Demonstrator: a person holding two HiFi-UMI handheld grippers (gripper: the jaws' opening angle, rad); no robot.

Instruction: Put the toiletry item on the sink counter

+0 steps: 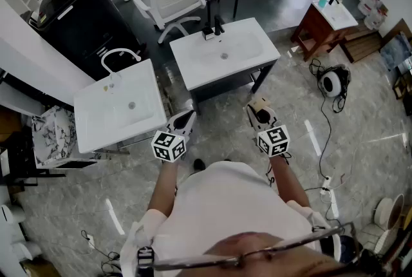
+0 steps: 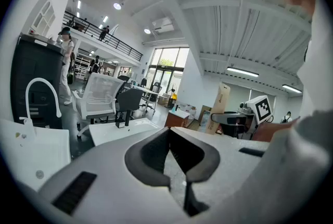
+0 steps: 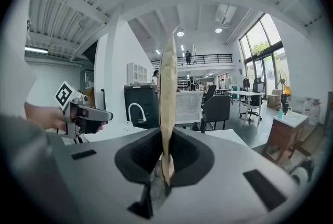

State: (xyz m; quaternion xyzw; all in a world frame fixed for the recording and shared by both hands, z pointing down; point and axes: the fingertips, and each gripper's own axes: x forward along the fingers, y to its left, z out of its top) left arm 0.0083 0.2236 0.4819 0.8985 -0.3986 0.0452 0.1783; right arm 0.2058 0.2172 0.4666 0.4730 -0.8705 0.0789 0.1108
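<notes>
Toiletry item point(image 3: 167, 87), a thin, flat, tan piece, stands edge-on, clamped in your right gripper point(image 3: 166, 133), which you hold out in front of you, short of the white sink counter point(image 1: 193, 68). Your left gripper point(image 2: 169, 133), alongside it, has its jaws closed on nothing. Both hover over the glossy grey stone floor point(image 1: 309, 108). A second white sink point(image 1: 96, 122) with a curved tap stands to the left.

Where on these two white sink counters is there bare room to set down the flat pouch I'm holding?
Right counter: bare rim on both sides of the basin and along the front; only the back edge is crowded, by the black faucet. Left counter: front and side rims bare, white faucet at the back corner.
</notes>
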